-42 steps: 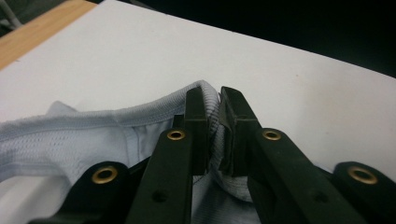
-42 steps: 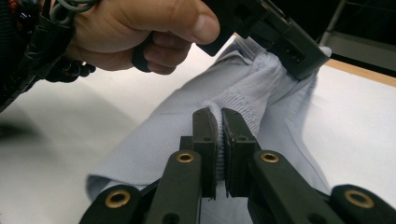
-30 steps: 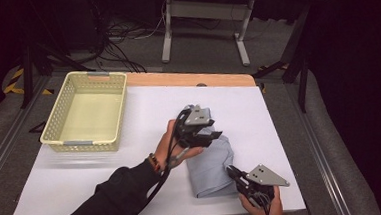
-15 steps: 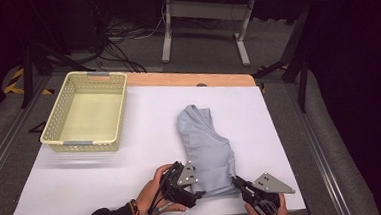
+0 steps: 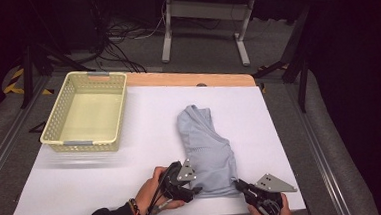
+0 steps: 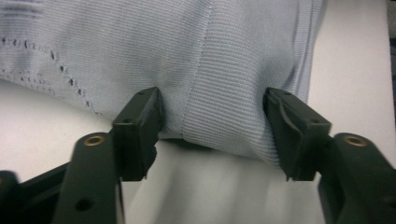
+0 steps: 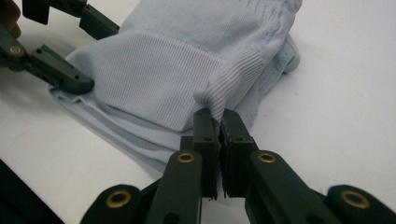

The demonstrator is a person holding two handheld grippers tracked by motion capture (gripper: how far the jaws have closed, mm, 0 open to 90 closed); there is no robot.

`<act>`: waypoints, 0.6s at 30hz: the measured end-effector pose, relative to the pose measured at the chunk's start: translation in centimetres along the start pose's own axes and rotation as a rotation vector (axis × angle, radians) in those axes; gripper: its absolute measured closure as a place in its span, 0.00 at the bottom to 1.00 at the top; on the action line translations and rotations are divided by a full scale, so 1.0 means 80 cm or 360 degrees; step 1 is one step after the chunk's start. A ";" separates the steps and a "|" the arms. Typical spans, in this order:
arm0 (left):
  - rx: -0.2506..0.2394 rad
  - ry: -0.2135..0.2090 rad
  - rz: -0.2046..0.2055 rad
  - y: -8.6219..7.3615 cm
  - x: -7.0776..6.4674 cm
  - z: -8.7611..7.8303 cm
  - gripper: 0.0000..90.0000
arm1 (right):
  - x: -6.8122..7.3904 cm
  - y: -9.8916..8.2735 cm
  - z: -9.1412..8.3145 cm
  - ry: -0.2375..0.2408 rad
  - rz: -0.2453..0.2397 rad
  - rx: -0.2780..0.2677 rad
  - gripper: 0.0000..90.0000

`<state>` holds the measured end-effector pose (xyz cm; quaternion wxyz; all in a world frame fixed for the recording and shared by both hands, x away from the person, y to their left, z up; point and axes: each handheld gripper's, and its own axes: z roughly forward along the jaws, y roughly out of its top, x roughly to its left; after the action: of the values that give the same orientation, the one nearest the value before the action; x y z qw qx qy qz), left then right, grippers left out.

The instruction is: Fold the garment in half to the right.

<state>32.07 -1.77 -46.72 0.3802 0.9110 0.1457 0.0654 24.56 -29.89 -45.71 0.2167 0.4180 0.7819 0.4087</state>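
White tabletop (image 5: 108, 182) under dim light, cables and a desk frame on the dark floor beyond; one pale yellow basket (image 5: 86, 114) near the far left corner, holding nothing; one light blue garment (image 5: 206, 146) lying from mid-table down to the near edge, toward the near right corner.

Changed within the last second: garment, earlier bunched under the left gripper (image 5: 196, 190) near the table's middle, now spread out long and flat; left gripper dropped to the hem at the near edge, jaws just closing in, cloth between them in the left gripper view (image 6: 215, 126), tips set against the fabric on either side yet with a broad span of hem loose between, so not clamped. Right gripper (image 5: 239, 184) at the hem's other end by the near edge, clenched on a ridge of ribbed hem (image 7: 217, 100), same as a second ago.

Likely meaning: unfolding done, both ends of the hem about to be held for a fold or a lift.

Count: one basket, one garment, two grippers, two hands.
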 end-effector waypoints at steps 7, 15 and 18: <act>-0.0002 -0.0050 0.0009 -0.003 0.006 -0.005 0.73 | -0.004 -0.005 -0.004 -0.0015 -0.0002 0.0033 0.90; 0.0026 -0.0011 0.0121 -0.005 0.012 -0.013 0.82 | -0.018 -0.010 -0.006 -0.0010 0.0035 -0.0021 0.79; 0.0060 0.0037 0.0141 -0.009 0.020 -0.022 0.83 | -0.017 -0.010 -0.007 0.0019 0.0006 -0.0048 0.75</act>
<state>33.03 0.40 -45.96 0.3580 0.9227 0.1110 0.0900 24.56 -31.49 -46.03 0.2177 0.4136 0.7762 0.4232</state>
